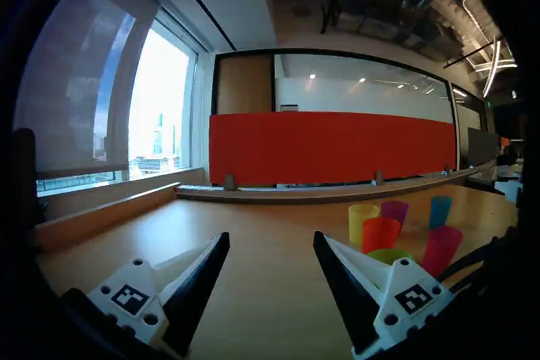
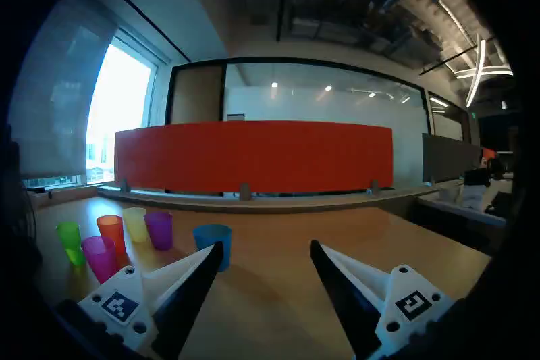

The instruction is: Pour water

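Plainly, both claws hang released above the pale wooden bench [image 1: 270, 221], each with its two black-tipped fingers spread wide and nothing between them. In the left gripper view, the left claw [image 1: 270, 255] points toward the long red divider panel [image 1: 331, 147] standing along the bench's far edge. In the right gripper view, the right claw [image 2: 265, 259] faces that same panel, with only bare wood in its gap.

The task's things are six cups, all upright in a loose cluster on the bench, on the near side of the panel and well short of it. In the left gripper view they sit below the panel's right half. Closer to the panel stand the translucent yellow plastic cup [image 1: 362, 222], the translucent purple plastic cup [image 1: 395, 211] and the translucent blue plastic cup [image 1: 440, 211]. Farther from the panel stand the translucent orange plastic cup [image 1: 380, 233], the translucent pink plastic cup [image 1: 442, 249] and the translucent green plastic cup [image 1: 388, 254]. The green one is partly hidden behind the left claw's right-hand finger.

In the right gripper view the same cluster lies below the panel's left end. The blue cup is set apart toward the panel's middle, partly covered by the tip of one of the right claw's fingers [image 2: 196, 279]. Whether any cup holds water cannot be told. Past the panel's left end is a bright window [image 1: 158, 123].
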